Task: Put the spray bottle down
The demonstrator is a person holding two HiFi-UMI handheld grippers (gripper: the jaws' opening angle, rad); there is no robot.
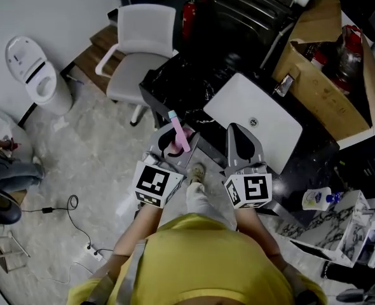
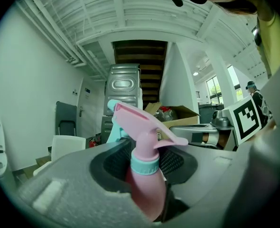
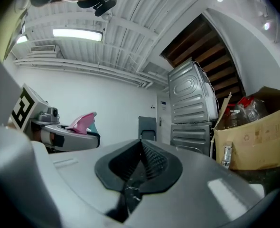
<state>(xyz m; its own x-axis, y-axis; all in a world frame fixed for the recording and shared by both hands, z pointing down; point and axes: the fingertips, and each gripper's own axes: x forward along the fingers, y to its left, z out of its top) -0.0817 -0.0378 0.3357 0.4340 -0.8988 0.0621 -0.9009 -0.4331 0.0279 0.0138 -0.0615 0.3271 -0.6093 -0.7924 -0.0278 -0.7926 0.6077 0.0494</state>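
While the left gripper [image 1: 173, 150] clamps the pink spray bottle [image 1: 178, 134] between its jaws, the bottle stands upright in the air near the front edge of the dark table [image 1: 175, 81], just beside the corner of the white panel [image 1: 264, 122] that lies on it. The right gripper [image 1: 243, 146] has its jaws pressed together with nothing between them.

We think the main danger is the edge. From the head view we cannot tell if the base is already above the table or above the pale floor [image 1: 92, 164], so a release too early could drop the bottle. The body looks like smooth, rounded plastic that narrows up to a teal collar [image 2: 145, 165]. Such a shape can slide between the ribbed dark pads if the grip loosens before the base rests. The long trigger [image 2: 171, 140] and the teal nozzle [image 2: 112, 104] make the bottle top-heavy, so it may tip if we set it down tilted. The table looks glossy and hard, the panel flat and matte, so the panel seems the safer place. The closed right gripper cannot steady the bottle as it is.
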